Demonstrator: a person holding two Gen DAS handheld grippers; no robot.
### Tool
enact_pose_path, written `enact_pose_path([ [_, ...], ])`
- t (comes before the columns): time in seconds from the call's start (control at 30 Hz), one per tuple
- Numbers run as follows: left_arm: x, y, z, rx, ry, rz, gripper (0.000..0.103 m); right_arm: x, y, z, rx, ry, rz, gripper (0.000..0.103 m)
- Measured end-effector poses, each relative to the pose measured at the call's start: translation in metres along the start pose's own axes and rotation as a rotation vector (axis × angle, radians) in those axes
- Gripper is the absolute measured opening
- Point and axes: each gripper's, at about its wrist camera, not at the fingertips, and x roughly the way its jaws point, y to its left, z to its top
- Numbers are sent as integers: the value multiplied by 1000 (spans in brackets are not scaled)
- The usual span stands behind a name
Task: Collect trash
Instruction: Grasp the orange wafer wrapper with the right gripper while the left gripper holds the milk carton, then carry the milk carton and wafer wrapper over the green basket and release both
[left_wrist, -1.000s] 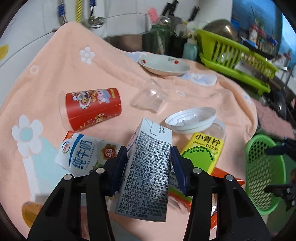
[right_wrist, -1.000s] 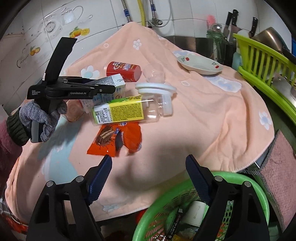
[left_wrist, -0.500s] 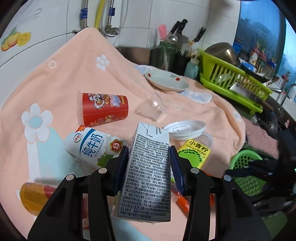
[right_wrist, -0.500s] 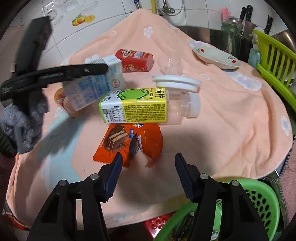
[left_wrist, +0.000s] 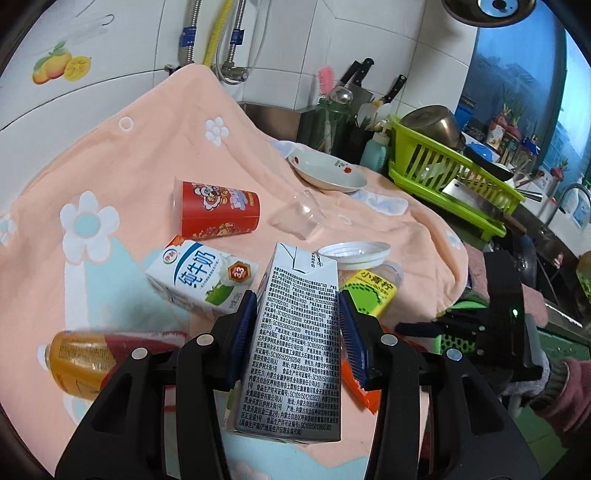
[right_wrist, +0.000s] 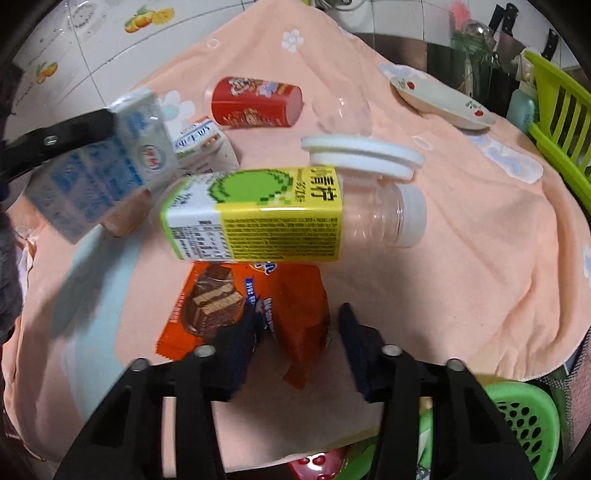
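My left gripper (left_wrist: 297, 306) is shut on a grey milk carton (left_wrist: 299, 343) and holds it upright above the peach towel (left_wrist: 129, 155). The right wrist view shows that carton (right_wrist: 92, 184) blurred at the left. My right gripper (right_wrist: 297, 317) hangs low over an orange snack wrapper (right_wrist: 295, 295). Its jaws are closing with the wrapper's crumpled end between them. The left pad overlaps the wrapper and the right pad stands just clear of it. Behind the wrapper lies a yellow-green bottle (right_wrist: 266, 214) on its side.
A red cup (left_wrist: 218, 212), a second milk carton (left_wrist: 199, 277), a clear cup (left_wrist: 303, 214), a white lid (left_wrist: 354, 253) and an orange juice bottle (left_wrist: 77, 354) lie on the towel. A green basket (right_wrist: 517, 417) sits below its front edge. A plate (left_wrist: 328, 173) and dish rack (left_wrist: 443, 166) stand behind.
The left gripper has risen with the carton. The right gripper has moved forward and down from over the basket to the wrapper, and its jaws have narrowed.
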Motion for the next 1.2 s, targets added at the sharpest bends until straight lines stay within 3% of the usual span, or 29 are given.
enact_pose_path([
  [0.17, -11, -1, -6, -7, -11, -11, 45, -6, 0, -5, 4, -11, 2, 7],
  [0.63, -40, -24, -30, -37, -39, -77, 45, -79, 5, -29, -5, -124, -9, 5],
  [0.87, -46, -61, -44, -15, -33, -138, 45, -116, -17, -74, 35, -140, -70, 5],
  [1.2, -30, -135, -61, 42, 2, -262, 45, -149, -83, -148, 182, -97, -201, 12],
])
